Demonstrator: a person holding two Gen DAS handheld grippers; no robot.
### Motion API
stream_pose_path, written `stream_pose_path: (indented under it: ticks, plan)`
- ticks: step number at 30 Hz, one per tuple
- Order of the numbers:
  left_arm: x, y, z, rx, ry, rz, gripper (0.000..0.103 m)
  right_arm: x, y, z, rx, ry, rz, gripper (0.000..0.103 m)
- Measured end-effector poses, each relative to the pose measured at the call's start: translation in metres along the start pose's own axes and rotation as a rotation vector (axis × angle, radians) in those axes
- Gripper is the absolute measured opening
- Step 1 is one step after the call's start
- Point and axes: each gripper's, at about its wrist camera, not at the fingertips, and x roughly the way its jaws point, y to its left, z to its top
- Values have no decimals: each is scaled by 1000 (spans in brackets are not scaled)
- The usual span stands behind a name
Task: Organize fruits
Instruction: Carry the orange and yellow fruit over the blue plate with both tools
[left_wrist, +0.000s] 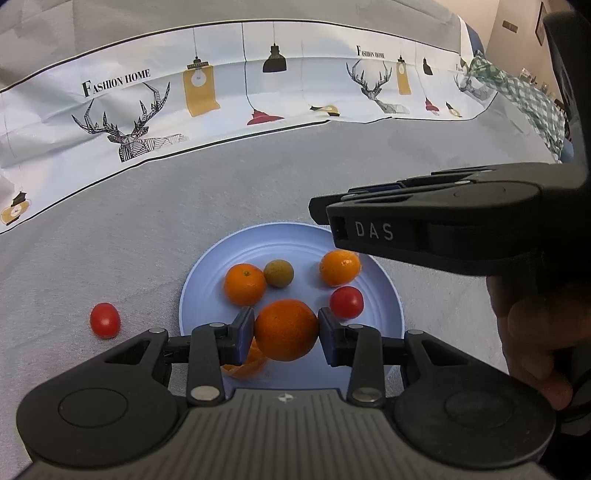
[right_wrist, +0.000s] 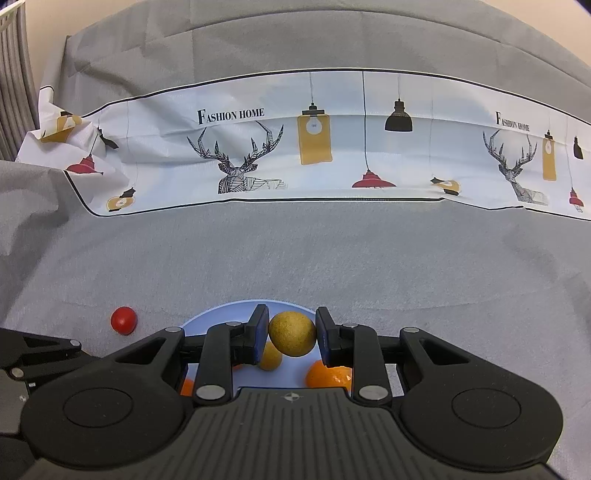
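Fruits sit mostly on a round, pale-blue plate (left_wrist: 207, 266) with faint concentric ridges, set on a table covered in grey, finely woven cloth (left_wrist: 147, 221). In the left wrist view the left gripper (left_wrist: 286, 329) is clamped on a large orange (left_wrist: 286, 328) with pebbled skin – its blue pads press both flanks of the fruit, which hangs over the near part of the plate. On the plate behind it lie a smooth mandarin (left_wrist: 244, 284), a small dull brown-green round fruit (left_wrist: 279, 273) just beside it, a second mandarin (left_wrist: 339, 267) with a glossy patch, and a shiny red tomato (left_wrist: 346, 302). A scrap of orange fruit (left_wrist: 247, 365) shows under the left finger. Another red tomato (left_wrist: 105, 319) rests off the plate, on the cloth toward the table's left side. The right gripper's black plastic body (left_wrist: 424, 229), lettered "DAS", reaches in over the plate's far right rim, with a hand (left_wrist: 535, 332) below it. A white printed runner (left_wrist: 258, 85) with stags and lamps crosses the far part of the table.

In the right wrist view the right gripper (right_wrist: 291, 334) is closed on a matte, speckled yellow-brown ball-shaped fruit (right_wrist: 291, 334) – held above the plate (right_wrist: 221, 312). Below it show a similar yellowish fruit (right_wrist: 269, 360) and a mandarin (right_wrist: 327, 374). The loose tomato (right_wrist: 124, 319) lies on the cloth to the left.
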Motion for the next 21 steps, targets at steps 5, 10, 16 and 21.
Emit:
stream_pose_path:
  ticks: [5,10,16,21]
  plan:
    - [0,2,0,-18,-2,10,42,-2,-1,-1,7,-2,0,29]
    - [2,0,0,-23,5,16,42,1,-3,-2,17,17,-2,29]
    - [6,-5,0,-6,17,13,42,3,-7,-4,24,35,-3,29]
    - [8,-4,1,-12,22,16,42,3,-9,-5,32,39,-2,29]
